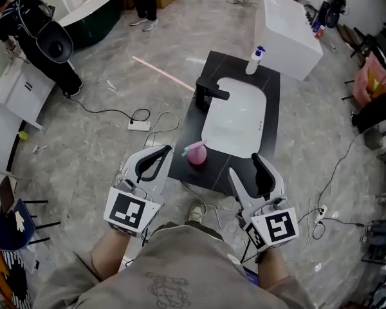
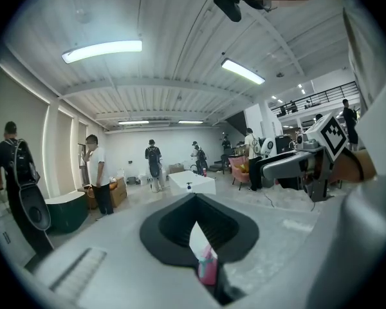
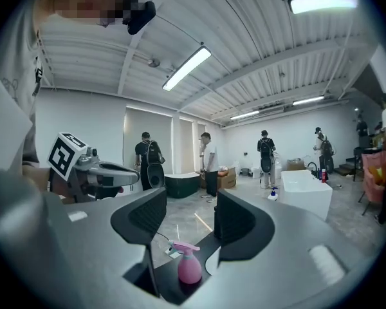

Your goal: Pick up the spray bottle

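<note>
A pink spray bottle (image 1: 196, 152) stands upright on the near left corner of a black countertop (image 1: 272, 118) with a white basin. My left gripper (image 1: 166, 149) hovers just left of the bottle, its jaws shut and touching at the tips, nothing held. In the left gripper view the pink spray bottle (image 2: 207, 269) shows low down through the wedge under the left gripper (image 2: 194, 196). My right gripper (image 1: 244, 163) is open above the counter's near edge, right of the bottle. In the right gripper view the pink spray bottle (image 3: 188, 266) stands below the gap of the right gripper (image 3: 190, 206).
A black faucet (image 1: 209, 95) stands at the basin's left. A white pump bottle (image 1: 254, 61) sits at the counter's far end. A white tub (image 1: 289, 24) lies beyond. Cables and a power strip (image 1: 139, 125) lie on the floor at left. People stand further off.
</note>
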A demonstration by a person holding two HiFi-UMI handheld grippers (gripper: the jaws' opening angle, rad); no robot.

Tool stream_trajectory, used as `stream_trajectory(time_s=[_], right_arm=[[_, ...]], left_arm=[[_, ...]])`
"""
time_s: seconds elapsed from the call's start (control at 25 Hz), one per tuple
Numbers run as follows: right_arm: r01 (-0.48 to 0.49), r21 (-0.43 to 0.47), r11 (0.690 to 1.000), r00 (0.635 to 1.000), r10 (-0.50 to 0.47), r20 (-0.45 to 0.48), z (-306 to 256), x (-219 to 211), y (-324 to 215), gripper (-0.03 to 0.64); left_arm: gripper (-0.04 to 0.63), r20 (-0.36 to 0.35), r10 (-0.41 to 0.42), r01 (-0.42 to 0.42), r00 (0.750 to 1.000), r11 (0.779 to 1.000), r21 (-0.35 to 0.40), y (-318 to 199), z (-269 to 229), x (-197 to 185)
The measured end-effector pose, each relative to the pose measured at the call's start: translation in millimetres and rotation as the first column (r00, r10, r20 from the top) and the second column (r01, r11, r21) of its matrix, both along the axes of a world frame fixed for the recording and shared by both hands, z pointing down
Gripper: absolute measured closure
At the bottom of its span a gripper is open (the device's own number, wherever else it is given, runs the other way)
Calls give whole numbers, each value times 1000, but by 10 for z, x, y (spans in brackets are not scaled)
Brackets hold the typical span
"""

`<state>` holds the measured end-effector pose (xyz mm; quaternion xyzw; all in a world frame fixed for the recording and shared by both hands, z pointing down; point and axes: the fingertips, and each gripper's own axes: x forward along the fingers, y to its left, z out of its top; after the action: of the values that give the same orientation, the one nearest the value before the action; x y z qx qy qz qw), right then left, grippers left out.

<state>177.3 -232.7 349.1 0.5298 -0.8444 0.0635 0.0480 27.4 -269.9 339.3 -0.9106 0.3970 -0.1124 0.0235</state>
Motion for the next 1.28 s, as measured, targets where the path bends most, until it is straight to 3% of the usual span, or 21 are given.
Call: stream_trajectory(time_s=[0.6, 1.04, 1.28], right_arm=[[144, -108, 984, 990, -142, 19, 533, -22, -515, 365], [114, -220, 969, 992, -123, -29, 1268, -188, -712, 365], [110, -304, 946, 989, -133, -56, 1792, -351, -724, 365]], left_arm=[[595, 40, -145, 148, 989, 983, -105, -252, 333, -20], [595, 76, -103, 115, 992, 978, -173, -469, 768, -123], [595, 109, -52, 78, 993, 964, -253, -538, 1184, -170]])
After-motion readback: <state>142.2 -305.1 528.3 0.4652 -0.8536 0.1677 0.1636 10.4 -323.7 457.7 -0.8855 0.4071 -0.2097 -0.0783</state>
